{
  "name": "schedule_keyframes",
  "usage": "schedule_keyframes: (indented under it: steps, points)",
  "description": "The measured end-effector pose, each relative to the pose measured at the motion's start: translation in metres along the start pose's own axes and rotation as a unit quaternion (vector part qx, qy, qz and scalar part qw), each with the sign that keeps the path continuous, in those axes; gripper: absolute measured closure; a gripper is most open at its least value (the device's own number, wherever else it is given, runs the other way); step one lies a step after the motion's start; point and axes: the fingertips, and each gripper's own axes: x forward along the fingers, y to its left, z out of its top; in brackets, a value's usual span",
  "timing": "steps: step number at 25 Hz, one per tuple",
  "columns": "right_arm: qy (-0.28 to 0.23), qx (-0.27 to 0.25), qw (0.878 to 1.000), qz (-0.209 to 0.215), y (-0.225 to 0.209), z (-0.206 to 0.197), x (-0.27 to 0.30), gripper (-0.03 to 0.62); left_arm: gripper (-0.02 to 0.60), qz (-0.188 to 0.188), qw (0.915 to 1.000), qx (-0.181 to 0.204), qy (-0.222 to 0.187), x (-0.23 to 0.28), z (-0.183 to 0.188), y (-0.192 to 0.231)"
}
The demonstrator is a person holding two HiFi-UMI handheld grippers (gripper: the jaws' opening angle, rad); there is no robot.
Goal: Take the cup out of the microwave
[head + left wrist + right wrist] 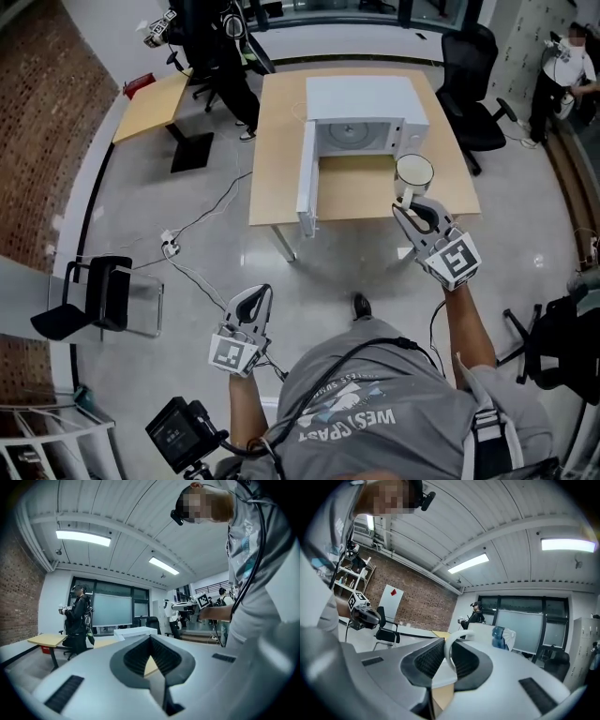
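The white cup [413, 172] hangs in the air in front of the open white microwave [366, 98], over the right part of the wooden table [277, 141]. My right gripper [410, 204] is shut on its handle; in the right gripper view the white handle loop [449, 653] sits pinched between the dark pads. The microwave door [307, 178] swings out to the left and the cavity looks bare. My left gripper [261, 292] is low and well short of the table, over the floor, its fingertips together with nothing in them; its jaws [150, 639] point level toward the table.
Black office chairs [473, 89] stand right of the table, and a person [562, 70] stands at the far right. A second wooden table [155, 103] and another person [211, 42] are at the back left. Cables [202, 220] run over the grey floor; a black chair [103, 295] stands at left.
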Motion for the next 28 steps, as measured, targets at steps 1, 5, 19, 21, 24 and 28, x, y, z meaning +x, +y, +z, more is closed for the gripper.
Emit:
schedule_keyframes:
  steps: [1, 5, 19, 21, 24, 28]
  points:
    - [-0.001, 0.000, 1.000, 0.000, 0.005, 0.004, -0.008, 0.540, 0.538, -0.006, 1.0000, 0.003, 0.005, -0.003, -0.002, -0.003]
    - [-0.032, -0.018, 0.999, 0.008, 0.026, 0.033, -0.033, 0.542, 0.538, -0.029, 0.9995, 0.011, 0.006, -0.008, -0.002, -0.011]
    - [-0.030, 0.017, 0.999, -0.039, 0.036, 0.055, -0.118, 0.540, 0.538, -0.107, 0.9940, 0.023, 0.006, 0.028, 0.006, -0.048]
    - [-0.048, 0.008, 0.998, -0.040, 0.032, 0.059, -0.127, 0.540, 0.538, -0.119, 0.9927, 0.021, -0.003, 0.039, 0.006, -0.056]
    - [-0.042, 0.007, 0.998, -0.041, 0.020, 0.049, -0.140, 0.540, 0.538, -0.138, 0.9902, 0.015, -0.019, 0.059, 0.005, -0.071]
    - [-0.041, 0.017, 0.998, -0.050, -0.006, 0.032, -0.152, 0.540, 0.538, -0.150, 0.9884, 0.021, -0.007, 0.094, 0.002, -0.082]
